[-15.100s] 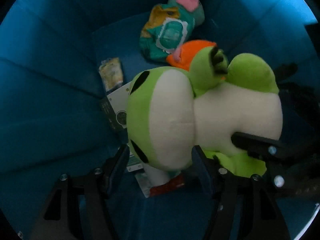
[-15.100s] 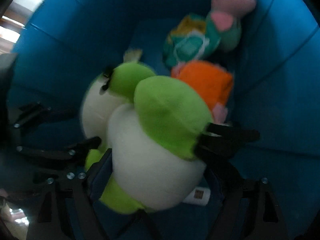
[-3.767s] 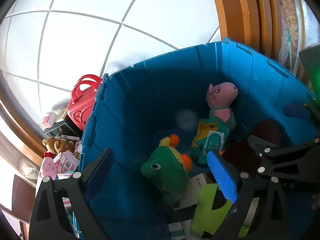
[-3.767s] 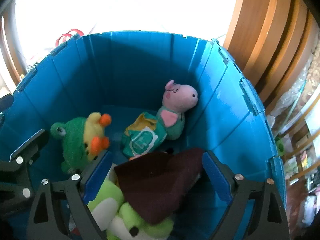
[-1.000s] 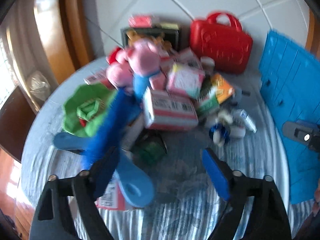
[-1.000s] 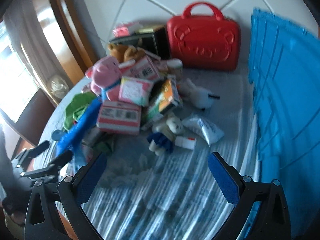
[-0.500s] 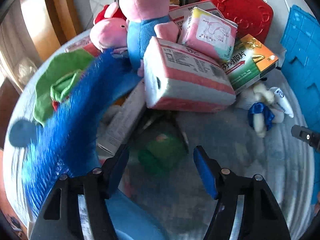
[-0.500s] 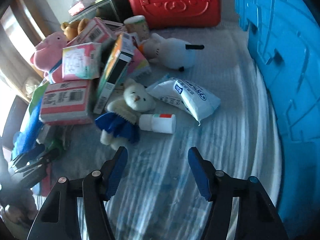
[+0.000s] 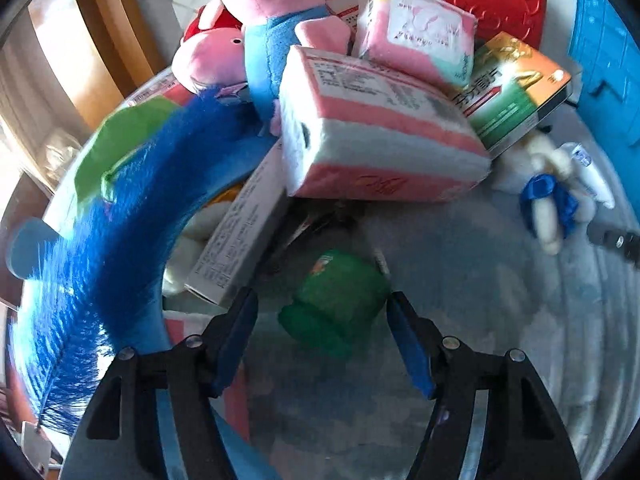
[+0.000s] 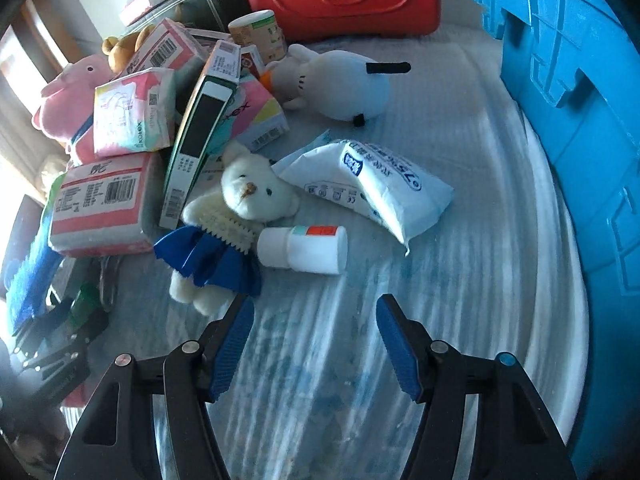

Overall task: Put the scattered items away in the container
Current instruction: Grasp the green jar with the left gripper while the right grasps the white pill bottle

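Left wrist view — left gripper (image 9: 320, 316) jaws bracket green jar (image 9: 336, 300), untouched — right gripper (image 10: 316, 320) gapes empty.

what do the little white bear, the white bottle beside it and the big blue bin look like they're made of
White bear: plush fabric, fuzzy matte pile, with a shiny blue cloth skirt.
White bottle: probably plastic, smooth and slightly glossy, moulded cap, printed label.
Blue bin: rigid plastic by the look, moulded ribs and recesses, semi-gloss.
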A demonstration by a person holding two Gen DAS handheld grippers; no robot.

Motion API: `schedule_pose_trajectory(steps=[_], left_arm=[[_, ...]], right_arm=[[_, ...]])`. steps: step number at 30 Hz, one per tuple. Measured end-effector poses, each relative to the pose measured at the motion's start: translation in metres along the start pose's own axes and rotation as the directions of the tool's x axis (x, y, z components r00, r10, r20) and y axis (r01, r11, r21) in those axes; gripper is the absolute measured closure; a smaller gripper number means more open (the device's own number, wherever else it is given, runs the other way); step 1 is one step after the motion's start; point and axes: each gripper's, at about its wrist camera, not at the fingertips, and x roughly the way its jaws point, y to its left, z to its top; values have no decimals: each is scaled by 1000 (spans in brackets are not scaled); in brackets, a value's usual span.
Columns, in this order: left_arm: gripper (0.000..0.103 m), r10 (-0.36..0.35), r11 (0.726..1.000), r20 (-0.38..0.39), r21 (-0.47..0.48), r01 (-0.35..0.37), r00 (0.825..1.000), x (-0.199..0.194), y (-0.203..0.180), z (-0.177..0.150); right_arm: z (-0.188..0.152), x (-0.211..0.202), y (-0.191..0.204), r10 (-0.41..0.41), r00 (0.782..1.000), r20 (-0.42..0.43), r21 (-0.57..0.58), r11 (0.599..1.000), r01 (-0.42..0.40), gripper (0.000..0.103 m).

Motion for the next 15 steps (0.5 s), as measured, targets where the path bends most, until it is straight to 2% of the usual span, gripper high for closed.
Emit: schedule_pose_trajectory(steps=[4,5,6,7,9,11,15], left_arm=[[38,12,1000,-6,-5,-12,1000,0,-9,-1],[43,9,1000,-7,-10,-9,1000,-1,-12,-2],[48,-3,1000,-8,-18,3,1000,-2,-16,-2],[52,-33,999,-10,-31,33,999,-4,-19,-3],[55,-100,993,-14,-67,99,995,-7,-23,-5],[55,-166,981,-13,-104,164,986,-9,-23,-8],[55,-209,973,12,-98,209,978,-15,-25,-18]], right_arm=[[6,19,0,-2,1000,12,7,1000,2,38],[7,20,5,-15,999,32,-14,1000,16,38],[8,21,12,-30,998,52,-54,998,33,43],[8,23,17,-39,998,56,-79,996,43,51],[8,25,25,-82,995,56,-108,990,88,51],[3,20,24,-74,996,51,-105,991,79,51],[-19,4,21,-27,999,28,-113,993,30,51]])
